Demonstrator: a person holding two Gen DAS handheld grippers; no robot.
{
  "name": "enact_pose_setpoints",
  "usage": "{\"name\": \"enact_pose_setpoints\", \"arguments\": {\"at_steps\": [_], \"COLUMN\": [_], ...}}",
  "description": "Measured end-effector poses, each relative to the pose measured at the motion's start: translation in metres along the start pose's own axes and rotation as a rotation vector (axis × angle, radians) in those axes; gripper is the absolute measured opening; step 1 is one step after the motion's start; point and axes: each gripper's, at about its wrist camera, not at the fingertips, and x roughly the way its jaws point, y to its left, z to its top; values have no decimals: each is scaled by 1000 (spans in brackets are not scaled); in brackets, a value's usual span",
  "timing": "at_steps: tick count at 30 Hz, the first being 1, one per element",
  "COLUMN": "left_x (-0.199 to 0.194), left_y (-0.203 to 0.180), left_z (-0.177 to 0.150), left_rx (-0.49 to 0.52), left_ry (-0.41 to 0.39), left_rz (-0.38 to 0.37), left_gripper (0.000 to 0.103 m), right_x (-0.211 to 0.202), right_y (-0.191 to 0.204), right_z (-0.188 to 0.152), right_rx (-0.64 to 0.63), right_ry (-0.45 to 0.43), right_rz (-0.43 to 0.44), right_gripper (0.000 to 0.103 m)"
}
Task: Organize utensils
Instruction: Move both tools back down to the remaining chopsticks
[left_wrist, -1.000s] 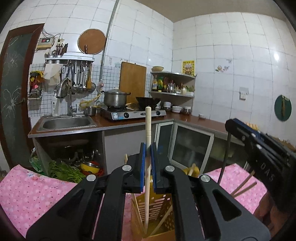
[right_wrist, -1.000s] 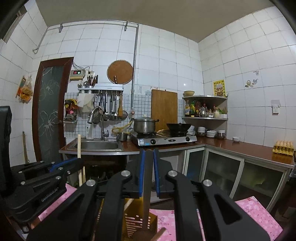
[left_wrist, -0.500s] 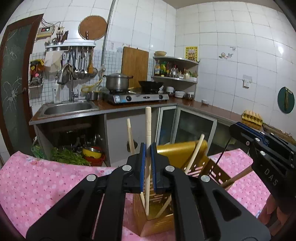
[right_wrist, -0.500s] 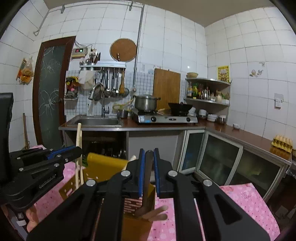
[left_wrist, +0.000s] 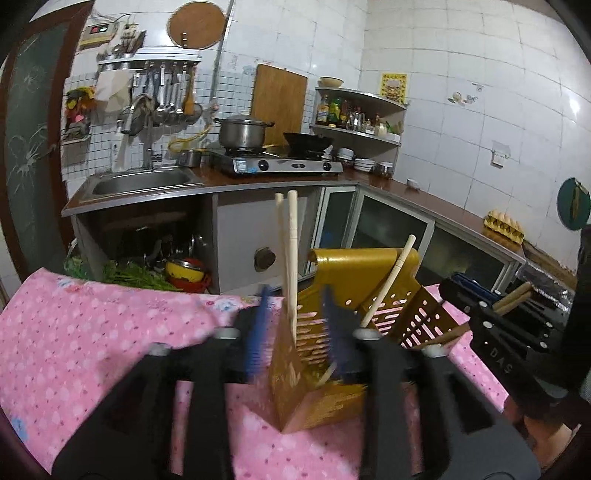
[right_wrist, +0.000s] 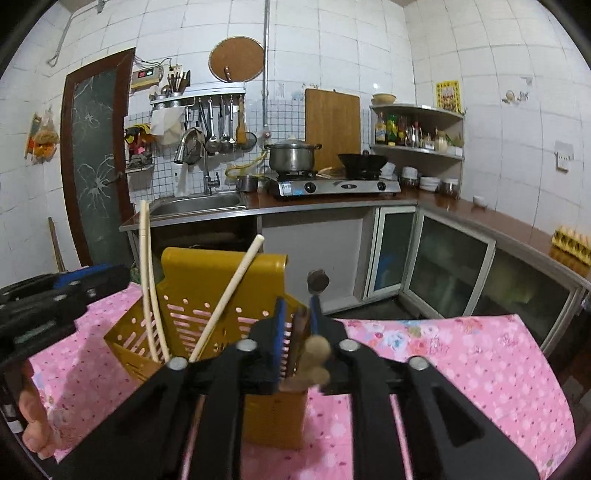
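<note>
— Standing where, that yellow holder (left_wrist: 332, 391)?
— Low in the middle, on pink cloth (left_wrist: 92, 332), with pale chopsticks (left_wrist: 291, 258) poking up.
— Left gripper (left_wrist: 299, 332)?
— Spread wide, blurry, around nothing.
— Right gripper (right_wrist: 295, 325)?
— Parted a bit, brown sticks (right_wrist: 314, 354) between; touching or not, cannot tell.

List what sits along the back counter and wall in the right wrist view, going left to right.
Door → utensil rack → sink → steel pot → cutting board → wok → corner shelf of bottles → egg tray.
</note>
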Motion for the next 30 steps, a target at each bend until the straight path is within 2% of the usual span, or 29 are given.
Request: {"name": "enact_pose_setpoints", "arguments": {"at_steps": [1,2,3,6,9,13,20,26,30], "left_x": [-8,-14,-23,-42,-64,-84,-96,-89,-88], "left_y": [2,3,6,13,24,38,54,67,64], "left_z": [0,0,-1,-4,-14,-28,-71,-110,-129], "left_rx": [-5,-6,-4,-10,-31,-55,-84,-139,-122], "left_ry": [-8,-10,-12,-1,33,66,176,304,364], "left_rz": [16,30,48,67,90,122,157,146,135], "left_gripper": [57,71,78,85,92,97,98,98,98], "right_x": [-4,-9,-12,-26,-43,-71,-97,-105,-107], "right_y": [-1,-1,-1,0,-1,-4,12,29,41], "right_z": [0,1,2,3,-1,-16,-66,-114,-137], "right_rx": [8,15,15,-2,-2,31,-4,-33,-46], "right_ry": [-3,-11,-13,-9,-1,19,116,204,262], "right_rz": [-4,1,2,-15,-27,-41,-23,12,38], "right_gripper": [49,54,55,56,62,68,69,69,69]}}
